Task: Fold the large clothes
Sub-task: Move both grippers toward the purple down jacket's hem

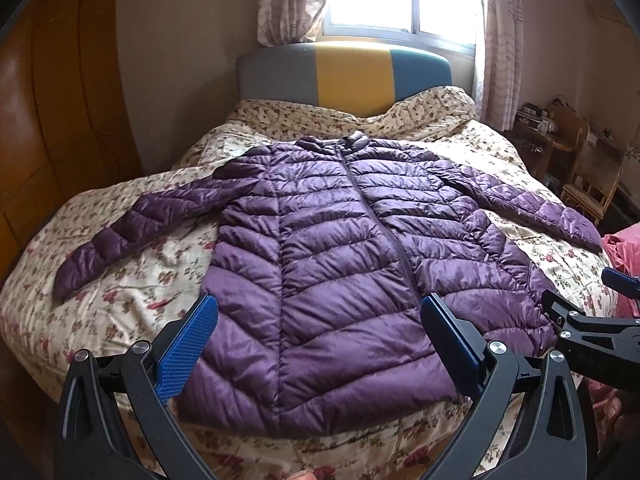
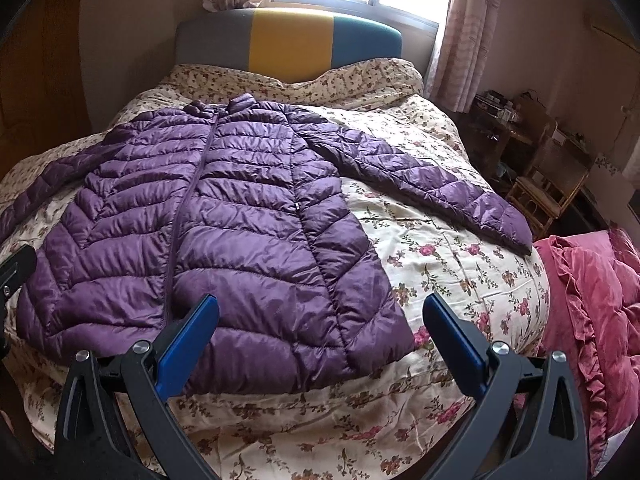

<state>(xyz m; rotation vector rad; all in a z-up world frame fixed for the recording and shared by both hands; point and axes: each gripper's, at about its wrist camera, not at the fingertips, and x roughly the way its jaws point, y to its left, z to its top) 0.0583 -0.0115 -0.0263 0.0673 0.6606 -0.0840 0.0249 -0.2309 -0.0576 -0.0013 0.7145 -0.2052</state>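
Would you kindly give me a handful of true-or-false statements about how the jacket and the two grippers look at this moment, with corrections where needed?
1. The purple jacket lies front up on the bed, zipped shut. True.
2. Both sleeves are already folded over the body. False: the left sleeve and right sleeve are spread out to the sides.
3. The left gripper is open and holds nothing. True.
4. The right gripper is clamped on the hem. False: its jaws stand wide apart, empty, above the jacket's lower right corner.
5. A pink blanket lies to the right of the bed. True.
6. The collar points toward the grippers. False: it points toward the headboard.
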